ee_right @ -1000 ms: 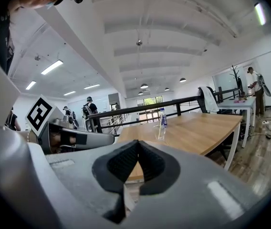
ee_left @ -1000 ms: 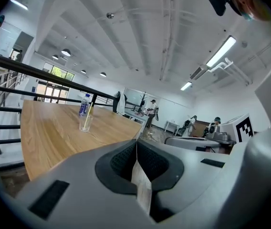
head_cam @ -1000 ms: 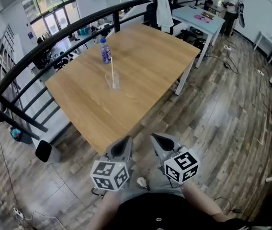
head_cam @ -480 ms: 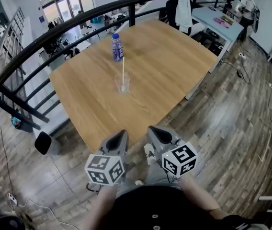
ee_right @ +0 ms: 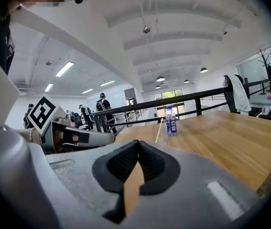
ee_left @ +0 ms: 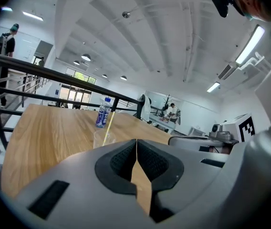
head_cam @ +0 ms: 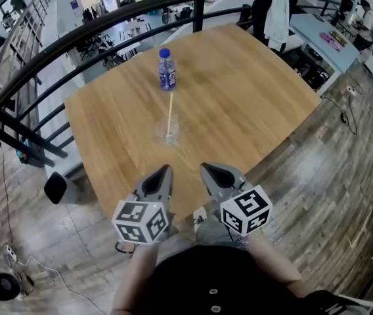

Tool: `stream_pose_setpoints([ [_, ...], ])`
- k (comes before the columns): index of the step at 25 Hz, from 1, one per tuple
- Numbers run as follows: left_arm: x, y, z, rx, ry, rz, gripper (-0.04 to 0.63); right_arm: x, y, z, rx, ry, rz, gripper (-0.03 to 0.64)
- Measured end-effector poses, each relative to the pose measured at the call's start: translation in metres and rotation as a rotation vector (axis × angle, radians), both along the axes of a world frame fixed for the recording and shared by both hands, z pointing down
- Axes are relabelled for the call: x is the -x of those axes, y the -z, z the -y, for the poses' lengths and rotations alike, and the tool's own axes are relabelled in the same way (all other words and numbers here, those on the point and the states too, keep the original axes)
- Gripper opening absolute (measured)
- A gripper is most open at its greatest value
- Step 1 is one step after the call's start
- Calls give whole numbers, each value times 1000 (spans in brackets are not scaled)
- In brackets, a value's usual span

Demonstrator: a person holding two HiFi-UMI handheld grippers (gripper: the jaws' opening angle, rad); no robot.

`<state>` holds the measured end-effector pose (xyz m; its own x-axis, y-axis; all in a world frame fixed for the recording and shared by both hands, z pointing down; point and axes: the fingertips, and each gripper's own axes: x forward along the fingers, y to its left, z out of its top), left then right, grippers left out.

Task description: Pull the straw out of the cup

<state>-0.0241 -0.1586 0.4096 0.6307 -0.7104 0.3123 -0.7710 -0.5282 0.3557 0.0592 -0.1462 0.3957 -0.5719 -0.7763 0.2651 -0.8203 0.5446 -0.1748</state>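
Note:
A clear plastic cup (head_cam: 167, 132) stands on the wooden table (head_cam: 239, 90) with a pale straw (head_cam: 169, 113) upright in it. The cup (ee_left: 101, 138) and straw (ee_left: 109, 125) also show in the left gripper view, and the straw (ee_right: 158, 130) in the right gripper view. My left gripper (head_cam: 161, 173) and right gripper (head_cam: 209, 171) hover side by side above the table's near edge, short of the cup. Both are shut with nothing between their jaws.
A blue-labelled water bottle (head_cam: 166, 70) stands behind the cup. A black railing (head_cam: 75, 41) runs along the table's far left side. A chair with a white garment (head_cam: 277, 8) and a blue desk (head_cam: 324, 41) stand at the back right, with a person (head_cam: 367, 15) there.
The view has closed in on the table: cup, straw and bottle now sit lower and nearer. Both grippers have come forward over the table's near edge, still shut.

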Motion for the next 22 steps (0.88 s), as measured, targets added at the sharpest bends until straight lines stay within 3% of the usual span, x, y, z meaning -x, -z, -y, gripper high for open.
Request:
stream_pose_setpoints([
  [11, -22, -11, 62, 25, 112, 46, 17, -21, -16, 73, 37, 125, 26, -2],
  [22, -19, -17, 82, 47, 96, 97, 17, -14, -28, 94, 77, 135, 38, -2],
])
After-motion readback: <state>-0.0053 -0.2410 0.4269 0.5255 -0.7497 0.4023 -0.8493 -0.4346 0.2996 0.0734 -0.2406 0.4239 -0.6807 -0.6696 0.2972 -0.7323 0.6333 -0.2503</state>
